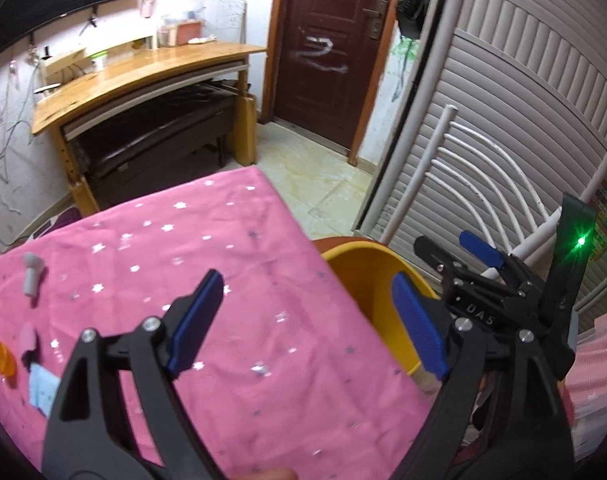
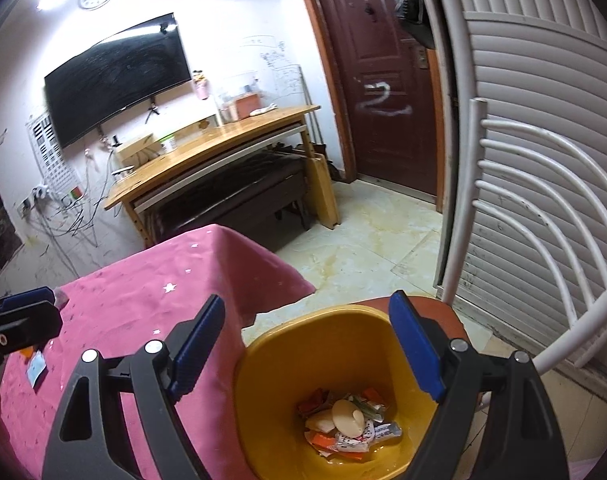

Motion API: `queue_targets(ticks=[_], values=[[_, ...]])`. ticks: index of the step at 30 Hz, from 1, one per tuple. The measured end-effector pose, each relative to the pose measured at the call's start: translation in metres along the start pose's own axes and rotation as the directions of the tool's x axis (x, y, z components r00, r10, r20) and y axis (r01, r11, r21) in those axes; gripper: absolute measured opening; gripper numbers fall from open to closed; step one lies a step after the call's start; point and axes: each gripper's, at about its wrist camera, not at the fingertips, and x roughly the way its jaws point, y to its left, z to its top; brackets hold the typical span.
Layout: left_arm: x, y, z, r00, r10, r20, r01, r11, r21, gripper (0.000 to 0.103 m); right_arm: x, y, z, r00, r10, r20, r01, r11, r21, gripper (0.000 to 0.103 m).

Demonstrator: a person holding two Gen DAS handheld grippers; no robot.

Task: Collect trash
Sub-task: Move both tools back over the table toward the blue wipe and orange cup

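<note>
Right wrist view: both the right gripper [image 2: 307, 344] and left gripper [image 1: 309, 324] are spread and empty beside the yellow bin [image 2: 263, 364] of wrappers; leftover scraps [image 1: 31, 278] across the pink tablecloth [image 1: 231, 248] could snag fabric when pinched.

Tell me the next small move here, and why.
Probably swing the left gripper back over the pink tablecloth to the grey piece near its left edge. Both grippers look open and empty, the yellow bin already holds wrappers, and several scraps remain on the cloth.
</note>
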Motion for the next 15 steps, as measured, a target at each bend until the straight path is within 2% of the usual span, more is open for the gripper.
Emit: queue_targets(ticks=[15], values=[[-0.036, 0.061, -0.014, 0.997, 0.058, 0.056, -0.052, 0.993, -0.109, 0.085, 0.007, 0.05, -0.006, 0.998, 0.05, -0.049, -0.054, 0.995, -0.087, 0.078]])
